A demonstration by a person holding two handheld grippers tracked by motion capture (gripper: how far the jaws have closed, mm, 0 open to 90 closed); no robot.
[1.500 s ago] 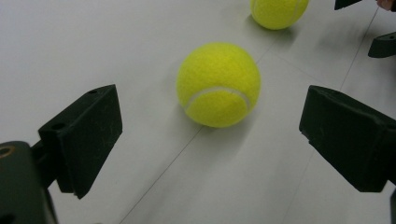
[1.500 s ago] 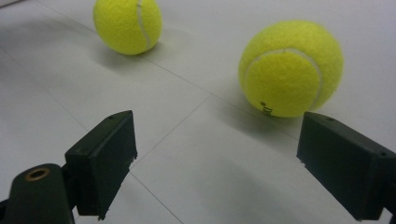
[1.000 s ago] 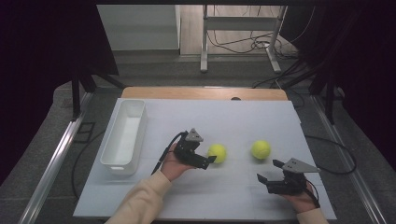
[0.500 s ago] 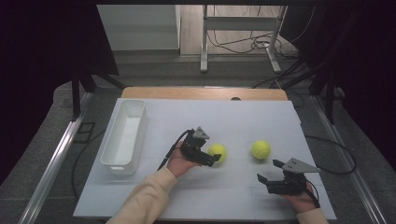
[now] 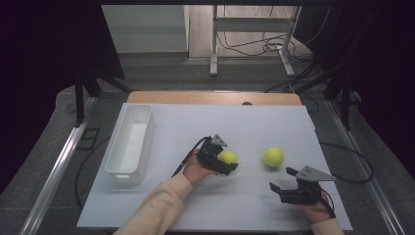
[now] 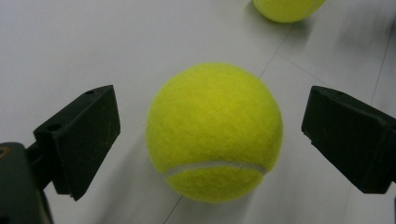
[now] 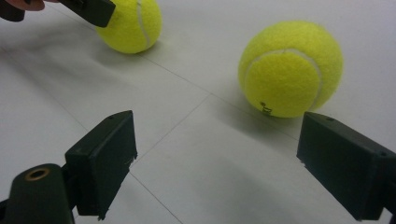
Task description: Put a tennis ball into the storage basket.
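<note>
Left gripper [image 5: 226, 163] advanced, wide around near ball [image 6: 214, 131] | right gripper [image 5: 283, 180] wide, clear table [image 5: 195, 122]

The white surface [image 5: 244, 122] carries a white bin [image 5: 131, 143] at its left side, long axis running away from the person. The left tool [image 5: 226, 161] sits near the centre of the surface, its jaws set around a yellow ball [image 5: 228, 156]; whether they touch the ball cannot be told. A second ball [image 5: 273, 156] lies apart to the right, free on the surface. The right tool [image 5: 282, 179] rests nearer the person, below and right of the second ball, jaws spread and holding nothing.
</note>
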